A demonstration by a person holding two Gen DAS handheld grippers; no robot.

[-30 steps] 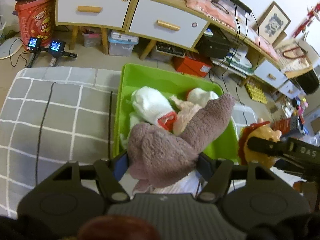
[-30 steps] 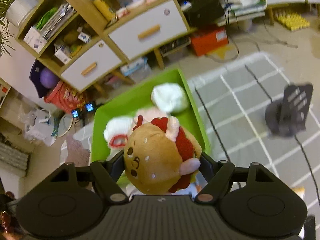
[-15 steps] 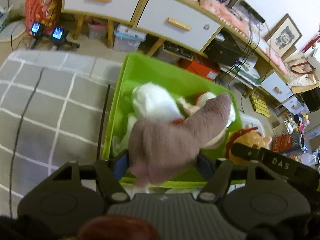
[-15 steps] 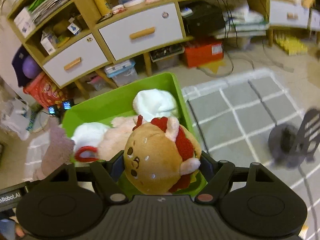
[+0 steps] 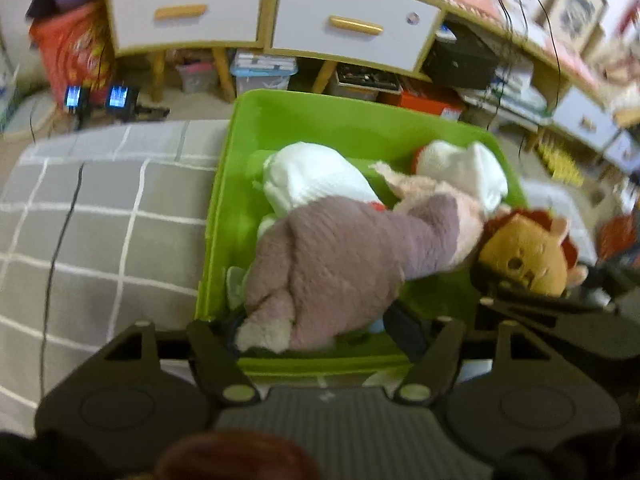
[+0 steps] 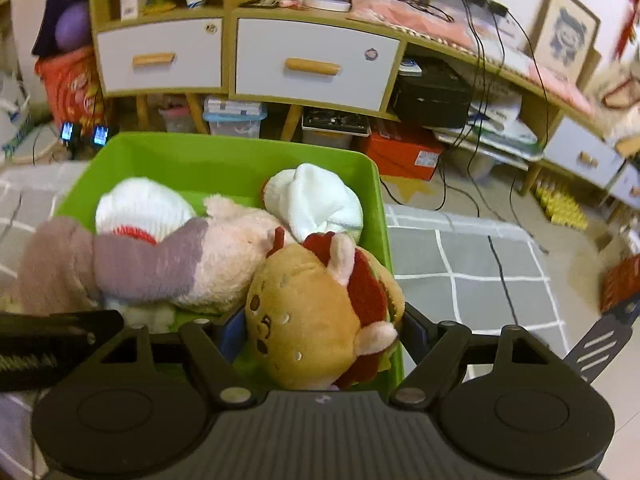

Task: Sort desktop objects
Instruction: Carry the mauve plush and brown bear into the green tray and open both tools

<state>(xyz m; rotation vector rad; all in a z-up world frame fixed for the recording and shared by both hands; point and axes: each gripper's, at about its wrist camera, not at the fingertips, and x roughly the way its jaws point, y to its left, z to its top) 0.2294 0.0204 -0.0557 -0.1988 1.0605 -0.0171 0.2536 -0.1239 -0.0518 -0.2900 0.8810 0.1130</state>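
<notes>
A green bin [image 5: 344,120] stands on a grey checked cloth; it also shows in the right wrist view [image 6: 224,160]. It holds white soft items [image 5: 316,176] and a pink plush [image 6: 236,232]. My left gripper [image 5: 316,320] is shut on a mauve plush toy [image 5: 340,256], held low over the bin's near left part. My right gripper [image 6: 320,328] is shut on a lion burger plush [image 6: 316,312] over the bin's near right corner. That plush and the right gripper also show in the left wrist view [image 5: 524,256].
The grey checked cloth [image 5: 100,220] spreads to both sides of the bin. A black stand [image 6: 600,344] sits at the right on the cloth. Behind stand drawers [image 6: 312,64], boxes, cables and a red tub [image 5: 68,52].
Both grippers have moved forward and down over the bin with their plush toys. The mauve plush now lies lower among the bin's items, and the lion burger plush has come beside it.
</notes>
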